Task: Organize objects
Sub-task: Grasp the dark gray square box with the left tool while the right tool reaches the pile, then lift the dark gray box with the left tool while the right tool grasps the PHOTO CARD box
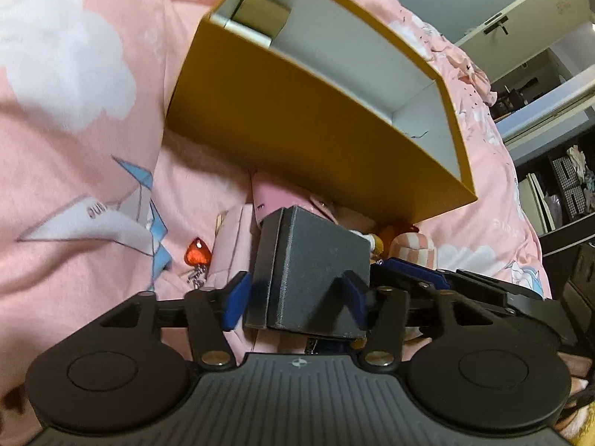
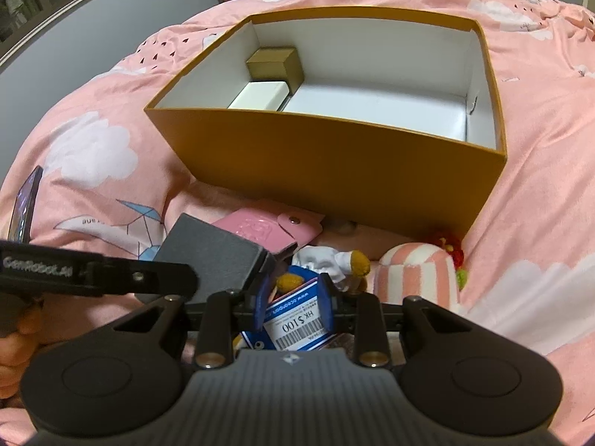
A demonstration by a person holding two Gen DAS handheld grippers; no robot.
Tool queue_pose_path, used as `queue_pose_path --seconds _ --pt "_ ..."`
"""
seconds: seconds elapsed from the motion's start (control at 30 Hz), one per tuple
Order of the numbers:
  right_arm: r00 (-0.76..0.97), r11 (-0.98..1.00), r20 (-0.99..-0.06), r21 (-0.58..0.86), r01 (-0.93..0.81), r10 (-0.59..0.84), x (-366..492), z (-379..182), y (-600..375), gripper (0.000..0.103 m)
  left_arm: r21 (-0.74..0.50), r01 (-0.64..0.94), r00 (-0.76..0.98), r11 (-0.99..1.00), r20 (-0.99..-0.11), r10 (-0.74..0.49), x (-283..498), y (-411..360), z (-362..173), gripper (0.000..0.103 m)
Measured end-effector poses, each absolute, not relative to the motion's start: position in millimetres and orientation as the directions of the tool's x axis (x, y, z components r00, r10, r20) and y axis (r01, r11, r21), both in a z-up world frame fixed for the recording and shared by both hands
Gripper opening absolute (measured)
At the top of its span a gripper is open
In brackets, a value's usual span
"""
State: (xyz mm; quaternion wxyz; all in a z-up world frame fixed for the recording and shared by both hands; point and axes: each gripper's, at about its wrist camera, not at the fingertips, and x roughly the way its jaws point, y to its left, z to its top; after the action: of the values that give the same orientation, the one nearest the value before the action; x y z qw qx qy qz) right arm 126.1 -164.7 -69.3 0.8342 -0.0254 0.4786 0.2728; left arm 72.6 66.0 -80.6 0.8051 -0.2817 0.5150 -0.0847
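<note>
Left wrist view: the left gripper (image 1: 293, 297) is placed around a dark grey box (image 1: 312, 271), 1 blue pad on each side of it. The left pad (image 1: 236, 303) is seen apart from the box wall, the right pad (image 1: 355, 303) at the box's right edge; jaws wide, so the box is read as bracketed but not pressed. The box is tilted, resting on a pile of small things on a pink blanket (image 1: 74, 141). Just behind the pile an orange storage box (image 1: 297, 119) is seen, open, white inside, with a small gold box (image 1: 264, 18) in its far left corner. A pink wallet (image 1: 282, 200) is partly hidden behind the grey box. A red heart charm (image 1: 197, 252) lies left of it on the blanket. A pink-and-white striped soft toy (image 1: 414, 249) lies to the right.

Right wrist view: the right gripper (image 2: 293, 304) is clenched on a blue-and-white card with a barcode and price label (image 2: 297, 325), held between both pads. The left gripper's arm (image 2: 96, 269) is seen coming in from the left, at the dark grey box (image 2: 215, 256). Inside the orange storage box (image 2: 334, 163) the gold box (image 2: 275, 63) and a white box (image 2: 260, 96) just in front of it are seen, both against the left wall; the rest of the floor is bare. The pink wallet (image 2: 271, 226), a small white plush (image 2: 327, 260) and the striped toy (image 2: 416, 275) lie between the gripper and the orange box
</note>
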Motion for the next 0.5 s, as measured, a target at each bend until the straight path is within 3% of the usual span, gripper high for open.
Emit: queue_pose_path --seconds 0.17,0.4,0.5 --pt "0.387 0.844 -0.812 0.22 -0.489 0.436 127.4 -69.9 -163.7 0.031 -0.567 -0.155 0.447 0.809 -0.771 -0.454 77.9 64.0 -87.4 0.073" --pt "0.396 0.858 -0.817 0.214 -0.466 0.419 128.6 -66.9 -169.6 0.031 -0.55 -0.124 0.493 0.826 -0.757 -0.43 67.9 65.2 -71.1 0.05" --pt "0.394 0.865 -0.815 0.24 -0.44 0.426 129.4 -62.3 -178.7 0.031 -0.515 -0.094 0.509 0.852 -0.76 -0.404 62.9 59.7 -60.6 0.046"
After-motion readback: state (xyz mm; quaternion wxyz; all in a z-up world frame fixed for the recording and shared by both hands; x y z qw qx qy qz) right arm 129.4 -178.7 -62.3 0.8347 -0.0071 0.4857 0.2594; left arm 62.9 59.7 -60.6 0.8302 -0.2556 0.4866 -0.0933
